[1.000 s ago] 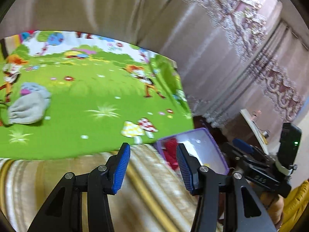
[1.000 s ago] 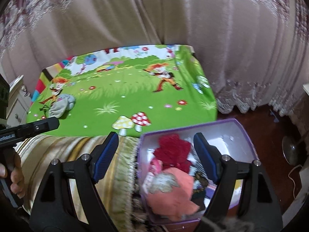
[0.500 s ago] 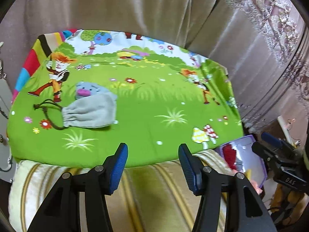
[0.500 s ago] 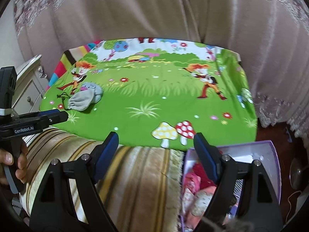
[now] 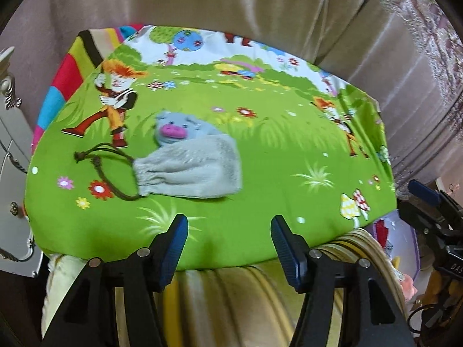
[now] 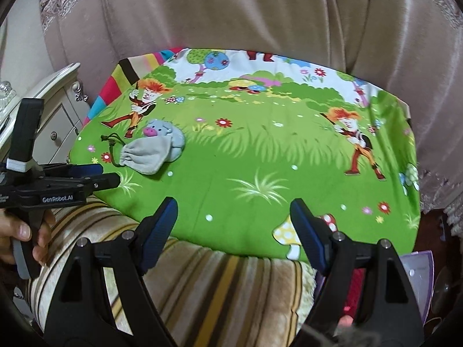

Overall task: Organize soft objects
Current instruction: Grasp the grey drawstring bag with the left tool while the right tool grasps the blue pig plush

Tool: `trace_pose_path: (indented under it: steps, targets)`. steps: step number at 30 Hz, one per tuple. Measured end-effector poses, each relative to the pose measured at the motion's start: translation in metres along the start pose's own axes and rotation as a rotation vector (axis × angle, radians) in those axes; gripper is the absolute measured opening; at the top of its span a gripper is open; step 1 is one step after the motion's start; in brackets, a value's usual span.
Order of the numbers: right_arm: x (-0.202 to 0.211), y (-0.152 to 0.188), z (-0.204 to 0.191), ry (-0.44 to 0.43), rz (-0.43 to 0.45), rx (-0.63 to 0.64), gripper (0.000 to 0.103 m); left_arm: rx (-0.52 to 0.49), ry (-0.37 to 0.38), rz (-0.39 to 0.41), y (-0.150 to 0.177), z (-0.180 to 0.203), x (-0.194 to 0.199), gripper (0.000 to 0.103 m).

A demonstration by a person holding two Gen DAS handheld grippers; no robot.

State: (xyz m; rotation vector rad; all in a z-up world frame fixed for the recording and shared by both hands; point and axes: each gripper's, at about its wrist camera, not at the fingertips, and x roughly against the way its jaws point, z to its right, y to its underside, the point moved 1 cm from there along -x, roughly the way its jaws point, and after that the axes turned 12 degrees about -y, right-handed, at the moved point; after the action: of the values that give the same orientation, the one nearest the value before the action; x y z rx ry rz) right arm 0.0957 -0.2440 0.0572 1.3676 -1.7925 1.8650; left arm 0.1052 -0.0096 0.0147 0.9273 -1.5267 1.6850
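Both views have swung left since the earlier frames: the purple box [image 6: 419, 277] of soft things, before in the middle, is now cut off at the lower right, and the grey drawstring pouch [image 5: 191, 167] is near the centre. It lies on a green cartoon cloth [image 5: 275, 156] over a striped cushion [image 6: 208, 286], with beige curtains [image 6: 231, 11] behind and a white cabinet [image 6: 58, 110] at the left. The pouch lies lengthwise across the cloth, its gathered mouth and cord to the left, on top of a blue pig toy [image 5: 176, 127] that is half hidden. The left gripper [image 5: 228, 248] has just been opening and holds nothing; the right gripper [image 6: 231, 231] stands wide apart, also empty.
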Motion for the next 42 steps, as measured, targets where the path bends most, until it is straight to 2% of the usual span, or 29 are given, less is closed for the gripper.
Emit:
trace_pose_path:
  steps: [6,9,14,18,23,29,31,34,35,37,39,42]
  targets:
    - [-0.022,-0.013,0.001,-0.021,-0.018,0.006,0.082,0.008,-0.012,-0.056,-0.017,-0.015,-0.025,0.072]
    - [-0.034,-0.02,0.003,-0.028,-0.027,0.004,0.082,0.057,-0.003,-0.082,-0.027,-0.021,-0.038,0.076]
    - [-0.053,-0.031,0.003,-0.039,-0.041,0.013,0.082,0.154,-0.029,-0.124,-0.043,-0.032,-0.066,0.077]
    - [-0.065,-0.042,0.003,-0.045,-0.039,0.017,0.082,0.176,-0.065,-0.142,-0.049,-0.036,-0.084,0.077]
    - [-0.083,-0.053,0.002,-0.053,-0.045,0.024,0.082,0.165,-0.118,-0.118,-0.057,-0.039,-0.098,0.083]
    - [-0.1,-0.064,-0.002,-0.061,-0.05,0.04,0.082,0.058,-0.227,-0.108,-0.056,-0.031,-0.108,0.083]
    - [-0.105,-0.068,-0.003,-0.066,-0.049,0.036,0.082,0.011,-0.272,-0.116,-0.054,-0.027,-0.113,0.081]
    - [-0.113,-0.072,-0.008,-0.077,-0.056,0.039,0.082,0.002,-0.301,-0.137,-0.051,-0.032,-0.118,0.066]
    - [-0.116,-0.073,-0.011,-0.079,-0.059,0.045,0.082,0.017,-0.28,-0.144,-0.051,-0.036,-0.119,0.064]
    - [-0.121,-0.074,-0.015,-0.083,-0.061,0.055,0.082,0.026,-0.282,-0.139,-0.051,-0.039,-0.118,0.053]
    - [-0.126,-0.076,-0.02,-0.092,-0.066,0.06,0.082,0.017,-0.259,-0.132,-0.049,-0.037,-0.114,0.033]
    - [-0.135,-0.079,-0.028,-0.113,-0.071,0.075,0.082,0.041,-0.218,-0.134,-0.044,-0.04,-0.109,0.027]
